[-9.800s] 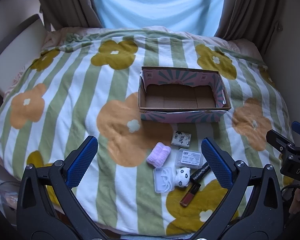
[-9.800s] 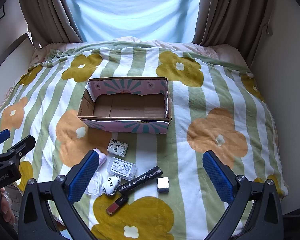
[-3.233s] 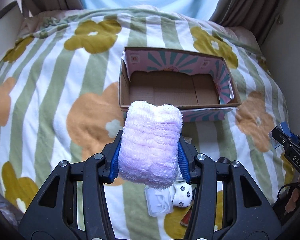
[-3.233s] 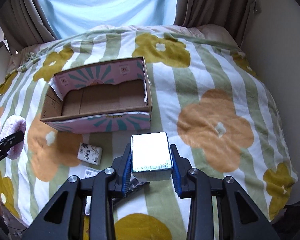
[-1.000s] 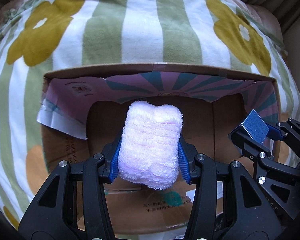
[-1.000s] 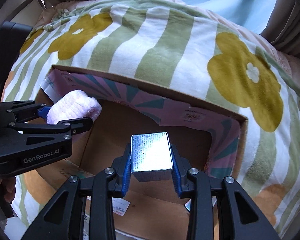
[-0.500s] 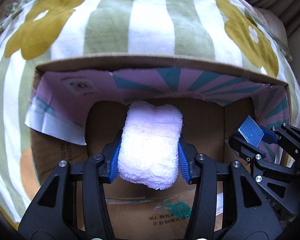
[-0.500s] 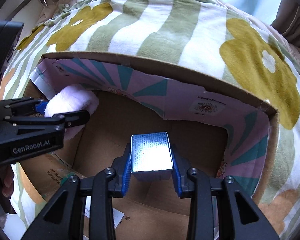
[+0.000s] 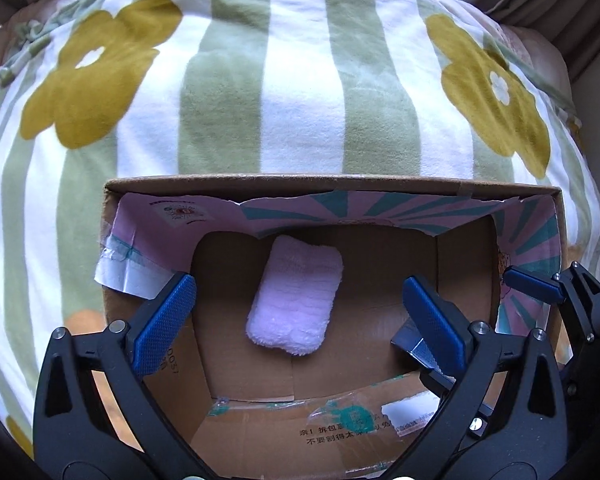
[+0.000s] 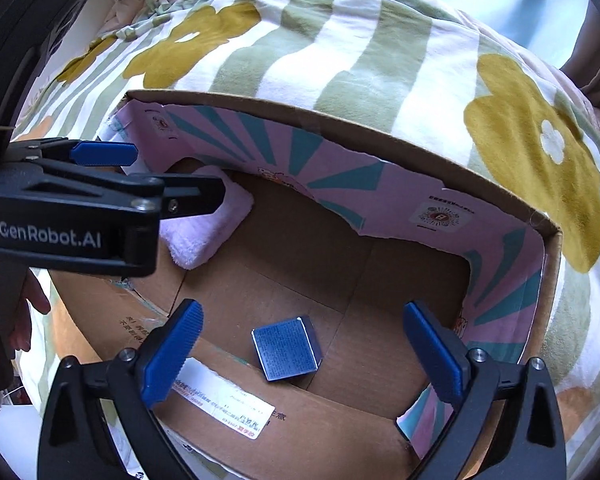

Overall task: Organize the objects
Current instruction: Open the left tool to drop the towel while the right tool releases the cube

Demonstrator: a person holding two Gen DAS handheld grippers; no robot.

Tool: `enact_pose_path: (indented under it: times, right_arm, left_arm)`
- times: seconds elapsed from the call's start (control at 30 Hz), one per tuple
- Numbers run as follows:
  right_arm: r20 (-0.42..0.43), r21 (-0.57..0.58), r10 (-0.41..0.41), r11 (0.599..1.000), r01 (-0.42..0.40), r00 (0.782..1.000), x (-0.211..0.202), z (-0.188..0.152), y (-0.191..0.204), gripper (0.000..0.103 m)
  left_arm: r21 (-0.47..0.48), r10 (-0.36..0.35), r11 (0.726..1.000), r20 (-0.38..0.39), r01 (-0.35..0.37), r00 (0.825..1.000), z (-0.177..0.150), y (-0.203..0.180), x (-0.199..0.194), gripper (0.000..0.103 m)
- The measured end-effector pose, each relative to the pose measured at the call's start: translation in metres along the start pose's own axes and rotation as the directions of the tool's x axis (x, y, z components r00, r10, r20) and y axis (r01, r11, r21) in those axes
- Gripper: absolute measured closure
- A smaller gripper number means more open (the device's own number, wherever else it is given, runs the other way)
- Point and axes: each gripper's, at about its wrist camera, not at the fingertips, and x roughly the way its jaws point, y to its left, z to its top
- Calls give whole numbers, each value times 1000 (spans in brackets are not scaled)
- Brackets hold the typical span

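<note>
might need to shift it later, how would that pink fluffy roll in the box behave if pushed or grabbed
The pink fluffy roll looks plush and folded, so it would likely squash under the jaws rather than resist. It probably weighs little for its bulk. Lying flat on the bare floor of the cardboard box, a push would likely slide or partly unfold it, not roll it.

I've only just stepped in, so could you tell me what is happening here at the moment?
A person is tidying small things into a cardboard box on a flowered blanket, with a gripper in each hand. Both grippers are open over the box. The left gripper hangs above a pink towel lying on the box floor. The right gripper is over a small silver box, also on the floor. Neither gripper holds anything.
</note>
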Motion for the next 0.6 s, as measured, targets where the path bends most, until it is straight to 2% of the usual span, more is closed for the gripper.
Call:
enact_pose_path:
  times: [0.13, 0.3, 0.6]
  right_arm:
    - [12, 10, -9, 1000, 9, 1000, -6, -1, 3, 3]
    - [33, 10, -16, 1000, 16, 999, -20, -2, 9, 3]
    - [86, 35, -52, 998, 50, 995, -75, -3, 23, 3]
  left_arm:
    - [6, 2, 1000, 13, -2, 1000, -3, 0, -8, 0]
    - [-12, -44, 999, 34, 44, 998, -7, 2, -25, 0]
    - [-27, -39, 999, 97, 41, 995, -14, 4, -87, 0]
